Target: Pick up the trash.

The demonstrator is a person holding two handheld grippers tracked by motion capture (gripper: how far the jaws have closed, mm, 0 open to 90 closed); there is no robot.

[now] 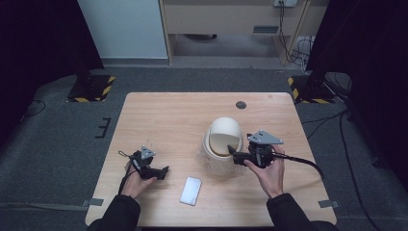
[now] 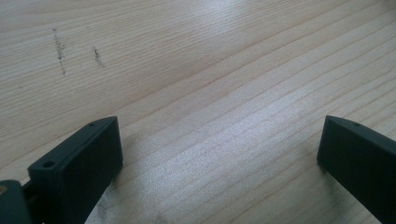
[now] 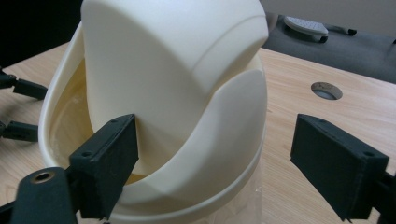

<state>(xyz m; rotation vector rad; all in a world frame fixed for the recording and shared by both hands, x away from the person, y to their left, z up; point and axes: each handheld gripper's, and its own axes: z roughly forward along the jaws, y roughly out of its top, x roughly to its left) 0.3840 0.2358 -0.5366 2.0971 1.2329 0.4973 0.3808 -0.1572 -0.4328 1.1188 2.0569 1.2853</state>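
A small cream bin with a domed swing lid [image 1: 222,139] stands right of the table's middle; its flap is tilted inward, leaving a dark opening. My right gripper [image 1: 232,155] is open at the bin's right side, one jaw reaching into that opening. Up close, the cream lid [image 3: 173,74] looms large, the left finger [image 3: 109,163] lies against its flap and the other finger [image 3: 334,163] stands free over the wood. My left gripper [image 1: 165,171] rests low at the front left, open, and its fingers [image 2: 84,163] frame bare wood. A white flat rectangular thing [image 1: 191,190] lies between the hands.
The wooden table [image 1: 168,115] has a round cable hole [image 1: 241,105] at the back right. Dark pencil-like marks [image 2: 60,49] streak the wood ahead of the left gripper. A cable [image 1: 308,163] trails right from the right gripper. Stand bases sit on the floor beyond the table.
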